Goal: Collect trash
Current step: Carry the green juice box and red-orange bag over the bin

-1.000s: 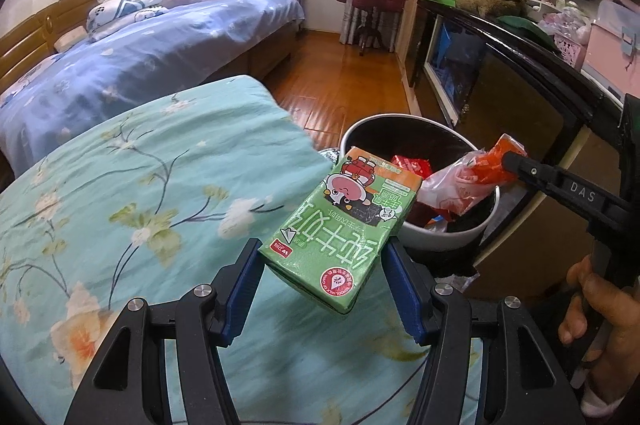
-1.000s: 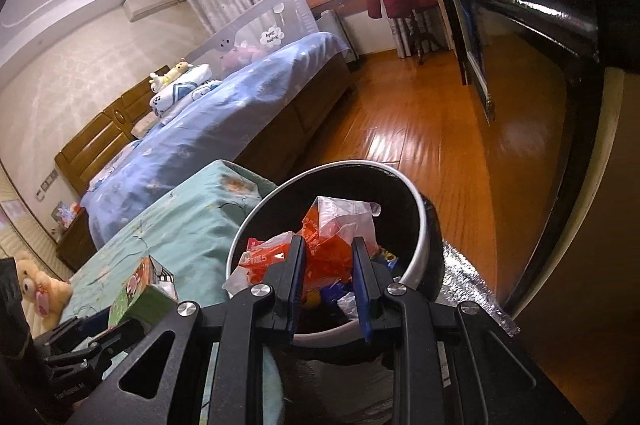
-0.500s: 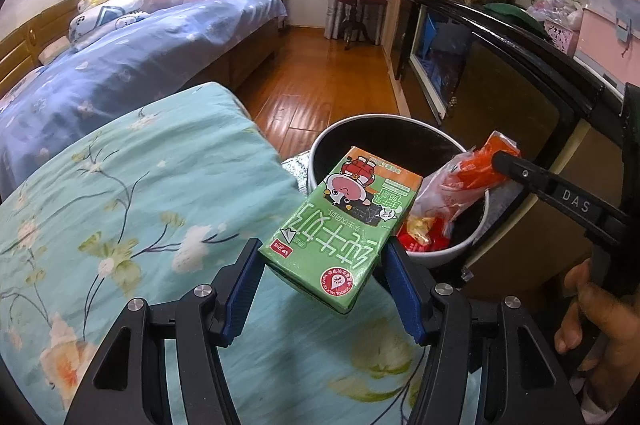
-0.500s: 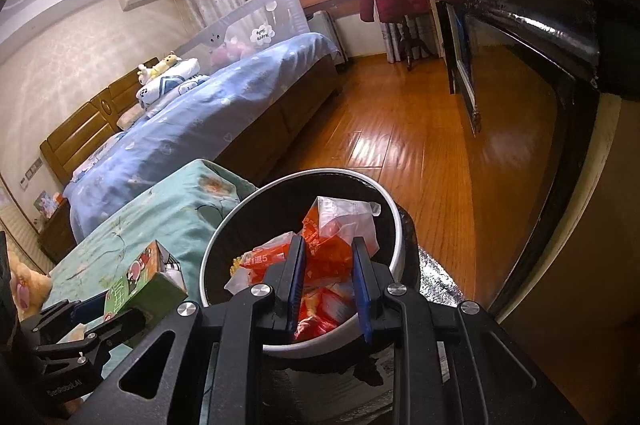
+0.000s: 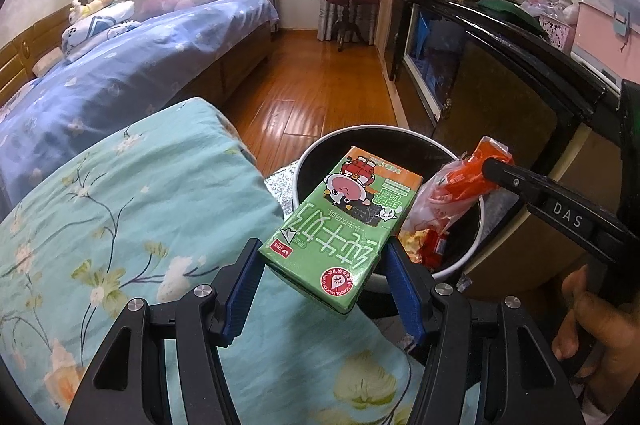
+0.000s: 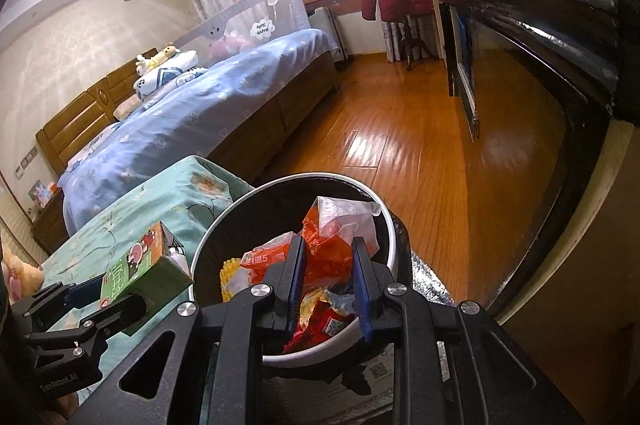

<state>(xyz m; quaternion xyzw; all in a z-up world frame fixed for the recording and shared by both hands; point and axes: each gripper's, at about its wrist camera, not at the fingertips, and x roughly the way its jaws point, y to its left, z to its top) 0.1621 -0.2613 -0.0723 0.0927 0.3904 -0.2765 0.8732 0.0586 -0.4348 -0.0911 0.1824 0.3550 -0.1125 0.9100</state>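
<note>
A green milk carton [image 5: 340, 221] sits tilted between the blue pads of my left gripper [image 5: 323, 249], which is shut on it. The carton's far end overhangs the near rim of the round white-rimmed trash bin [image 5: 372, 127]. My right gripper [image 6: 328, 245] is shut on a crumpled orange and clear snack wrapper [image 6: 332, 225] and holds it above the bin [image 6: 224, 221]. In the left wrist view that wrapper [image 5: 452, 193] hangs from the right gripper [image 5: 496, 169] at the bin's right side. Red and yellow wrappers [image 6: 320, 321] lie inside the bin. The carton [image 6: 140, 265] shows left of the bin.
A bed with a teal floral cover [image 5: 120, 225] lies left of the bin, a blue bed [image 5: 140, 65] beyond it. A dark glossy cabinet [image 5: 500, 97] runs along the right. Wooden floor [image 5: 320, 85] stretches ahead. A person's hand [image 5: 584, 325] grips the right tool. Foil sheet [image 6: 424, 281] lies under the bin.
My left gripper has carried the carton across the teal cover toward the bin, so the carton now reaches over its rim. The right gripper stays over the bin with the wrapper.
</note>
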